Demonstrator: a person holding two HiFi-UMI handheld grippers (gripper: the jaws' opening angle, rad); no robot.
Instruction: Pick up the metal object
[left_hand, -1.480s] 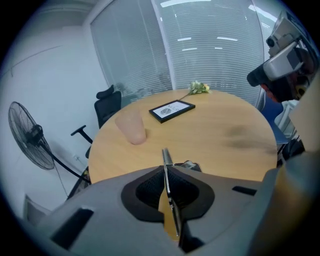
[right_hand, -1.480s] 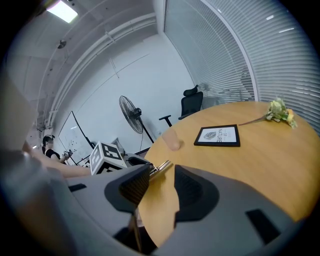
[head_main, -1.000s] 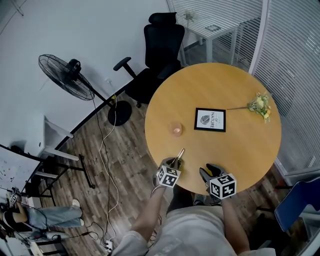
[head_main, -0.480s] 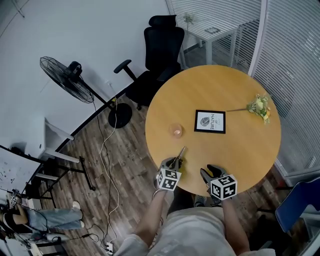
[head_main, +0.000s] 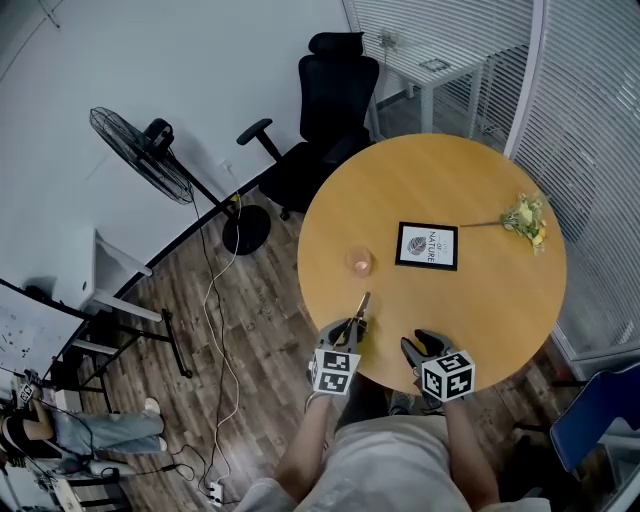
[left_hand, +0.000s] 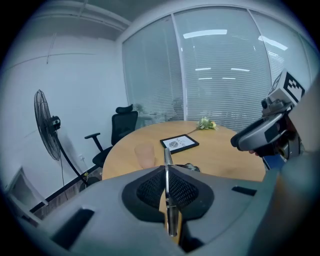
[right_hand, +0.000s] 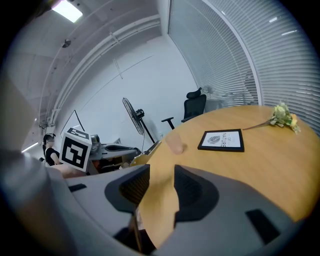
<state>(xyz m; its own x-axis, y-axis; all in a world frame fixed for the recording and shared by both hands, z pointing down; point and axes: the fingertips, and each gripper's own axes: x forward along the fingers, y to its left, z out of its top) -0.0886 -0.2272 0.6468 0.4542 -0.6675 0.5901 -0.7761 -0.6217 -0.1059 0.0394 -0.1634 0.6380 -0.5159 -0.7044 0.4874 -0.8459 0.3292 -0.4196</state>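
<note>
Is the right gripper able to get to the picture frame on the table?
Probably yes. The right gripper is open and empty, and nothing stands on the table between it and the picture frame. The cup and the flowers lie off to either side.

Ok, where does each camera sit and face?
Head view: head-mounted, steeply down at the table; left tool, right tool, forearms show.
Left gripper view: rides the left tool, along jaws shut on the metal object, across the table; right tool shows.
Right gripper view: rides the right tool, along open jaws.
All share the picture frame.
</note>
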